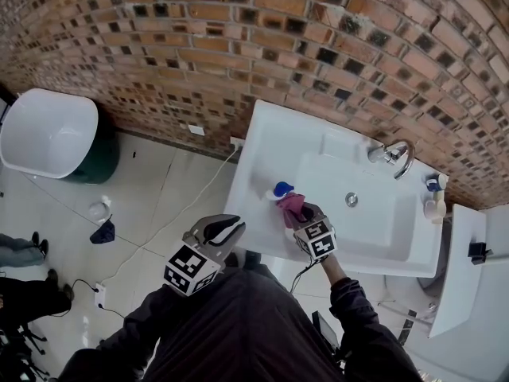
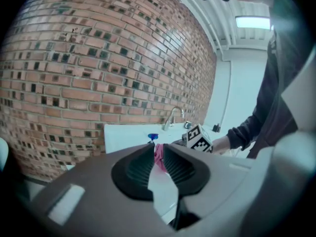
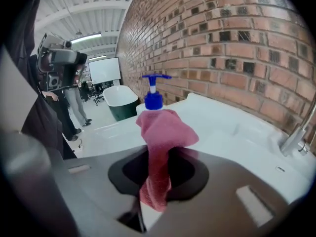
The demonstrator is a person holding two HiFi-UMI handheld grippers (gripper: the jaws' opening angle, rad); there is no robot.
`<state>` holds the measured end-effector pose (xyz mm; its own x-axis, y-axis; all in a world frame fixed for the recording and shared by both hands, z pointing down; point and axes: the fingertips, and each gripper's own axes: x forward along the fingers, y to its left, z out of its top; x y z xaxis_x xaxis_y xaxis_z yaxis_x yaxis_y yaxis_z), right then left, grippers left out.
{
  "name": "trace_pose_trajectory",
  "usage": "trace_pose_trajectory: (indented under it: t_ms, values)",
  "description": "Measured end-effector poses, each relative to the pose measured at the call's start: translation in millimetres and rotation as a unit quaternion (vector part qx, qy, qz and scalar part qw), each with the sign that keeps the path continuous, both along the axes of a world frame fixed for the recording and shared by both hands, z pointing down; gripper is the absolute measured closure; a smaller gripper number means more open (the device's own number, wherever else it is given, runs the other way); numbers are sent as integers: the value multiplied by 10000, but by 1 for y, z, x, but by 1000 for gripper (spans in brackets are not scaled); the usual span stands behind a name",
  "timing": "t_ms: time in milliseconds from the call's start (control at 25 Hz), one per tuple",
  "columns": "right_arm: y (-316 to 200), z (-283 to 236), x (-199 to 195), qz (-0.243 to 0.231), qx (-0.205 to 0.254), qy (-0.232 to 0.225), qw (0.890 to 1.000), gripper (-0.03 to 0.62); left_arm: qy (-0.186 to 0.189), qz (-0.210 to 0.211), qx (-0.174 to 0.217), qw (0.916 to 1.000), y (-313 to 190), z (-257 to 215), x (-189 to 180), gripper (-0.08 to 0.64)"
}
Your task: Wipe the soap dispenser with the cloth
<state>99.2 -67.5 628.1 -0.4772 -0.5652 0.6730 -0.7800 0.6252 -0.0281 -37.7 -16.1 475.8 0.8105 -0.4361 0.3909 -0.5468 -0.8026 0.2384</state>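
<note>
A soap dispenser with a blue pump (image 1: 282, 189) stands on the left rim of the white sink (image 1: 270, 134). My right gripper (image 1: 301, 216) is shut on a pink cloth (image 1: 291, 205), which it holds just beside the dispenser. In the right gripper view the cloth (image 3: 165, 130) rises out of the gripper (image 3: 159, 154) and covers the dispenser's body; only the blue pump (image 3: 154, 95) shows above it. My left gripper (image 1: 231, 226) hangs back in front of the sink's left edge, shut with nothing in it (image 2: 158, 149). Through its narrow gap I see the cloth (image 2: 159, 154) and pump (image 2: 152, 137).
A chrome tap (image 1: 395, 156) stands at the sink's back right, with small bottles (image 1: 434, 183) on the right rim. A brick wall (image 1: 238, 46) runs behind. A white bathtub (image 1: 48, 134) sits far left, and a cable crosses the tiled floor (image 1: 151, 205).
</note>
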Motion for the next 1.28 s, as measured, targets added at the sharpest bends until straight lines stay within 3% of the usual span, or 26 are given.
trace_pose_trajectory:
  t_ms: [200,360,640,760,1000,1120,1280]
  values:
    - [6,50,0,-23,-725,343,9968,518,-30,-176,-14,9998,-2,1,-12,525]
    - [6,53,-1,36,-1044,346,9939,518,-17,-196,-42,9998,-4,3,-15,525]
    - [-3,-27,19,65,-287,-88,9995,518,72,-1,-15,10000,-5,2,-2,525]
    - [-17,-53,22,-135,-33,2,9999,518,93,71,-4,9999,-6,2,4,525]
    - [-27,-53,3,-803,66,454,9957,518,62,66,5,10000,-6,2,8,525]
    - [-33,-46,9,-693,-13,604,9958,518,39,-33,-21,10000,-7,2,3,525]
    - [-41,-28,23,-377,-293,341,9983,518,4,-142,-48,9999,-8,3,-1,525]
